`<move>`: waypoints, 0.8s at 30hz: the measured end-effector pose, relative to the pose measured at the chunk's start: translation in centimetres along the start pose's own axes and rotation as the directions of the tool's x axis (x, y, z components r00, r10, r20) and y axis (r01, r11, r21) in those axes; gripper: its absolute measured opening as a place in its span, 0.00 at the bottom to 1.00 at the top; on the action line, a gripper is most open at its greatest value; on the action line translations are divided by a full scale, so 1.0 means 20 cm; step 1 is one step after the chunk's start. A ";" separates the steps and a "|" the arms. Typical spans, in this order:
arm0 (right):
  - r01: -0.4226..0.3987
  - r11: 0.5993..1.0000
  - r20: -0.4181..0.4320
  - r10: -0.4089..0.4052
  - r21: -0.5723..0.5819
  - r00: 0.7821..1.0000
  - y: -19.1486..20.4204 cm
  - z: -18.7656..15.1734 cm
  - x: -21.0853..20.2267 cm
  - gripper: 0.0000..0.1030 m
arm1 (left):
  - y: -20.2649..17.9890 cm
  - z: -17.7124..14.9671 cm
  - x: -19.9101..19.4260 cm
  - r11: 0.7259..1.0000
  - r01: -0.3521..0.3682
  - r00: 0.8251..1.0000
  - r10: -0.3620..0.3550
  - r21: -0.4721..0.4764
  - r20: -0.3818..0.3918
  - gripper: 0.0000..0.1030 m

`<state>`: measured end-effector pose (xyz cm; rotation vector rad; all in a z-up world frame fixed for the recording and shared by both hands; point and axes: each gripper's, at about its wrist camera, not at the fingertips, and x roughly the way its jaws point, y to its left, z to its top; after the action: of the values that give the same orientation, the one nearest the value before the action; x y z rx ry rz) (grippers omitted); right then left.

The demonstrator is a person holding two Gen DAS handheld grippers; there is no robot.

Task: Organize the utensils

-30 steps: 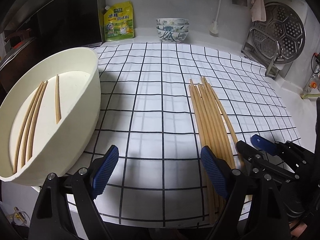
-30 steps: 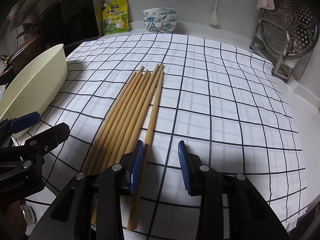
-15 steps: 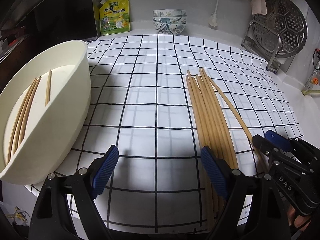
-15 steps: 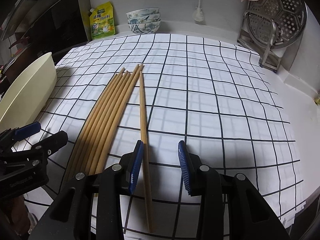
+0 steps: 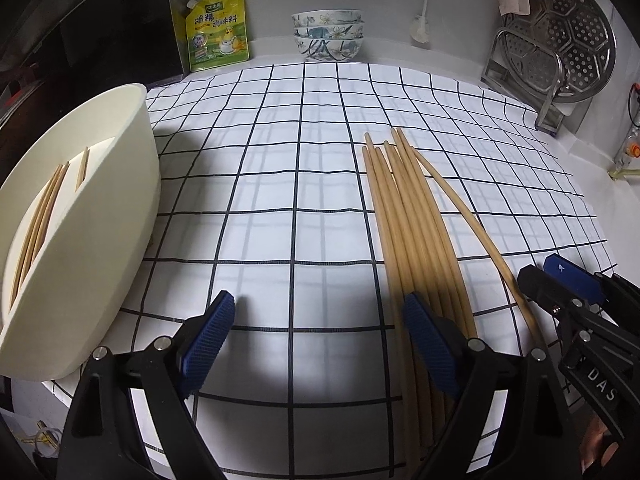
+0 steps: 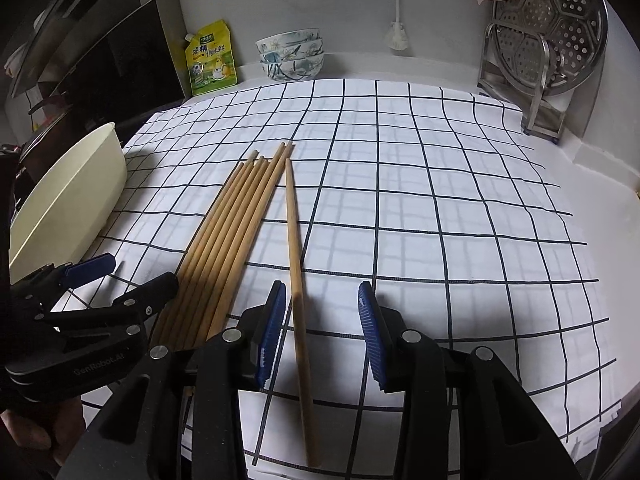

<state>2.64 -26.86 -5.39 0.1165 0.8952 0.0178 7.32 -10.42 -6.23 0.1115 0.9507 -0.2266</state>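
A: Nearest the lens, the left gripper hangs over the checked cloth, its blue pads spread wide and widening further, with only bare cloth between them. The right-hand pad stands over the near end of the bundle of chopsticks, and whether it touches them cannot be told.

B: And the right gripper?

A: Narrower. Its pads straddle a single chopstick, which lies flat on the cloth between them, close to the left pad; neither pad presses on it. That stick sits just to the right of the bundle, angled away from it toward the near edge.

B: Where is the rest?

A: The bundle lies side by side in the middle of the cloth, tips pointing far. At the left edge of the cloth stands a cream tub, with a few chopsticks already lying inside along its floor.

B: And behind?

A: Along the far wall, left to right: a yellow-green pouch, a stack of patterned bowls, and a metal steamer plate propped upright in a rack at the far right.
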 end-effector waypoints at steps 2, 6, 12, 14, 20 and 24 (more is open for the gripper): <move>-0.001 1.000 -0.001 0.001 0.000 1.000 0.00 0.00 0.00 0.35 | 0.01 0.00 0.00 1.000 -0.008 1.000 0.008 0.002 0.000 0.85; -0.003 1.000 -0.004 0.003 0.000 1.000 0.00 0.00 0.01 0.35 | 0.00 -0.01 0.02 0.999 -0.030 0.999 0.030 0.023 -0.012 0.86; -0.001 1.000 -0.015 0.000 -0.022 1.000 0.01 0.00 0.03 0.35 | 0.02 0.00 0.03 0.999 -0.044 0.999 0.044 0.005 -0.010 0.88; 0.009 0.999 -0.020 -0.010 -0.036 1.000 0.03 0.00 0.05 0.35 | 0.03 0.01 0.05 0.999 -0.047 0.999 0.047 -0.004 -0.007 0.88; 0.059 0.996 -0.018 -0.060 -0.070 0.998 0.06 0.00 0.08 0.35 | 0.02 0.04 0.06 0.999 -0.046 0.999 0.046 -0.007 0.015 0.81; 0.069 0.994 -0.002 -0.070 -0.083 0.998 0.07 -0.01 0.09 0.33 | -0.01 0.03 0.05 1.000 -0.028 0.999 0.028 0.000 0.032 0.66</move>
<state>3.73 -25.29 -6.70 0.0084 0.9016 -0.0097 8.34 -10.79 -6.68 0.1217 0.9167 -0.2020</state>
